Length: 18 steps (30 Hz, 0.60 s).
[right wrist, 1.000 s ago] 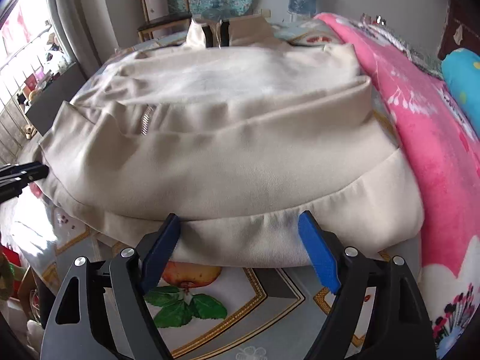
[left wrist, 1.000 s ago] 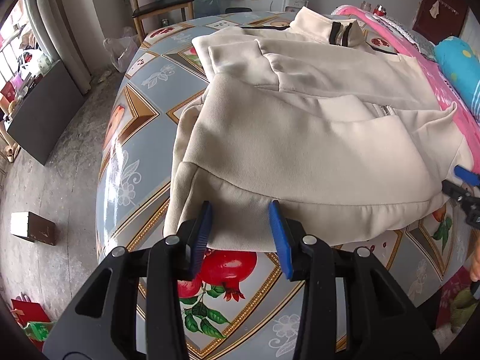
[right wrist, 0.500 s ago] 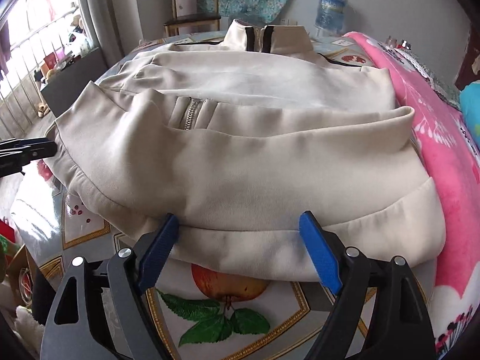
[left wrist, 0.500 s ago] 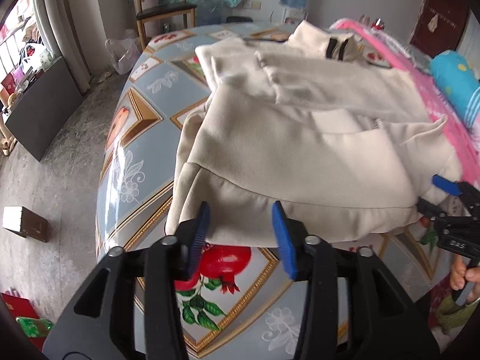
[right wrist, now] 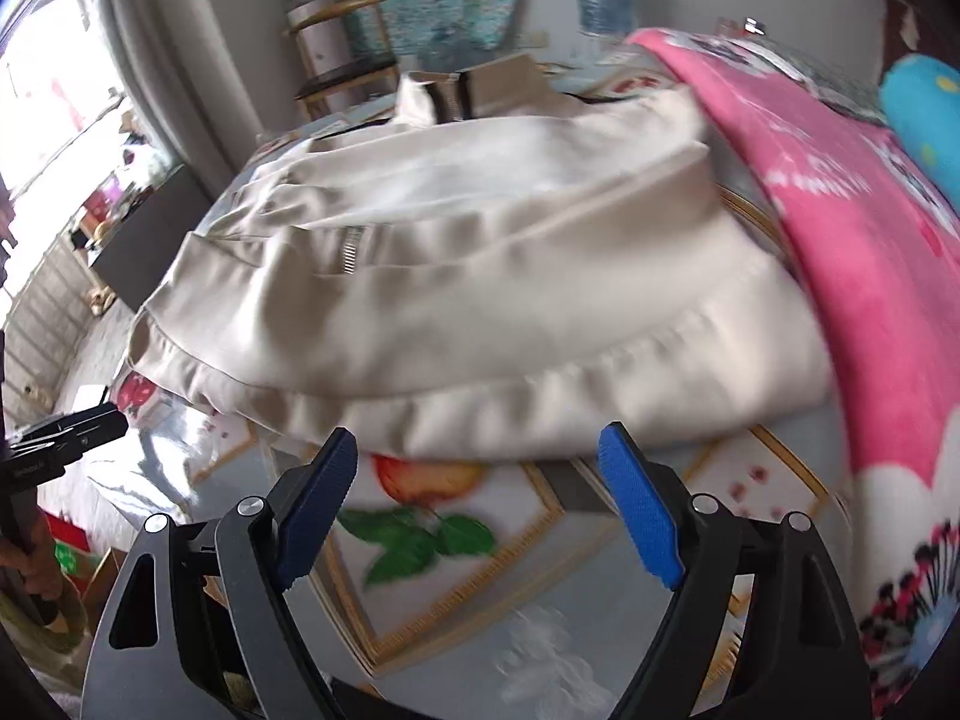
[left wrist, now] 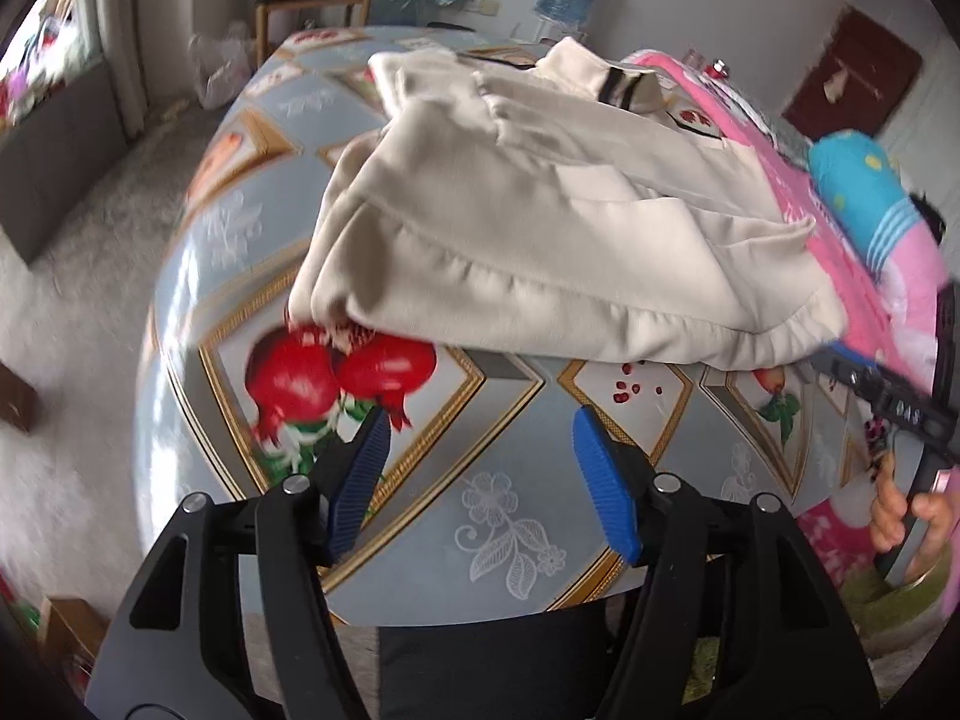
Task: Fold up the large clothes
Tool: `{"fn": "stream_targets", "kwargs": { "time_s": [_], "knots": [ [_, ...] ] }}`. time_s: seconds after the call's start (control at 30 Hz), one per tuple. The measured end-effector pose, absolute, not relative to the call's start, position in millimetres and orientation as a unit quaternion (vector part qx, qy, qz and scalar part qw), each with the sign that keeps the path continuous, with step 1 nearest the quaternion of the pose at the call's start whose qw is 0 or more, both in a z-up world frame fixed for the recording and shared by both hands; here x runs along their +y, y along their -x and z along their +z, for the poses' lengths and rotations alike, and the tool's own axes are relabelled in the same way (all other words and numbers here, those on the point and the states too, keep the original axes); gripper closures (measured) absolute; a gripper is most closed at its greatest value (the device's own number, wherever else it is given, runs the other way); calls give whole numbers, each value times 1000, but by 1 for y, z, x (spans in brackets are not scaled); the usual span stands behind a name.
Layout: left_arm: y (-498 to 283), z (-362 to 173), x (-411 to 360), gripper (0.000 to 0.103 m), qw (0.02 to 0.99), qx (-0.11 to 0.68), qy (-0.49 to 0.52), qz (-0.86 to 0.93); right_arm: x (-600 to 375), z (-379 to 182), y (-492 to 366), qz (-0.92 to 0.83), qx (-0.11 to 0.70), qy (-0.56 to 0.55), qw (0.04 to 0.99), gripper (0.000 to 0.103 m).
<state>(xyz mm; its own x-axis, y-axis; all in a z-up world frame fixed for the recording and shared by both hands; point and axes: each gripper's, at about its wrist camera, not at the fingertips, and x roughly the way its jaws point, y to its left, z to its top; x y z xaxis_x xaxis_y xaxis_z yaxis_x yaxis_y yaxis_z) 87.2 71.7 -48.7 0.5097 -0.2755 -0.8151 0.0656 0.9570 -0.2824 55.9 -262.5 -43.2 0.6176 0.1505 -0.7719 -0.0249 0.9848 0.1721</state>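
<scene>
Cream jacket (left wrist: pixel 540 228) lying half folded on the round counter (left wrist: pixel 510 516), collar at the far side, hem toward the near edge, zipper (right wrist: pixel 348 249) showing on a front fold. Pink blanket (right wrist: pixel 870 252) just beside the jacket on the right, touching its edge. Left tool (left wrist: pixel 480 480) spread, jaws just opened wider, nothing between the blue pads (left wrist: pixel 360 480), hovering over the printed cloth near the pomegranate picture (left wrist: pixel 336 372), clear of the hem. Right tool (right wrist: pixel 480 498) spread wide too, empty, pads just short of the hem, apparently not touching. Both views blurred. At the right edge of the left view, a hand (left wrist: pixel 906 510) gripping the right tool's handle.
</scene>
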Motion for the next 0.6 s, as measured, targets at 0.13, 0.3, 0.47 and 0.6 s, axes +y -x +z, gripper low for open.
{"fn": "stream_targets", "kwargs": {
  "time_s": [0.13, 0.3, 0.47, 0.6],
  "knots": [
    [-91, -59, 87, 41, 858, 472, 179, -97, -283, -47, -47, 23, 442, -96, 892, 23],
    [-99, -66, 108, 38, 858, 435, 255, -96, -302, -48, -42, 7, 446, -132, 885, 23],
    [-111, -72, 120, 37, 860, 400, 303, -94, -326, -50, -34, -23, 441, -176, 880, 23],
    [-120, -75, 125, 37, 857, 378, 342, -82, -352, -56, -35, -63, 431, -233, 869, 23]
  ]
}}
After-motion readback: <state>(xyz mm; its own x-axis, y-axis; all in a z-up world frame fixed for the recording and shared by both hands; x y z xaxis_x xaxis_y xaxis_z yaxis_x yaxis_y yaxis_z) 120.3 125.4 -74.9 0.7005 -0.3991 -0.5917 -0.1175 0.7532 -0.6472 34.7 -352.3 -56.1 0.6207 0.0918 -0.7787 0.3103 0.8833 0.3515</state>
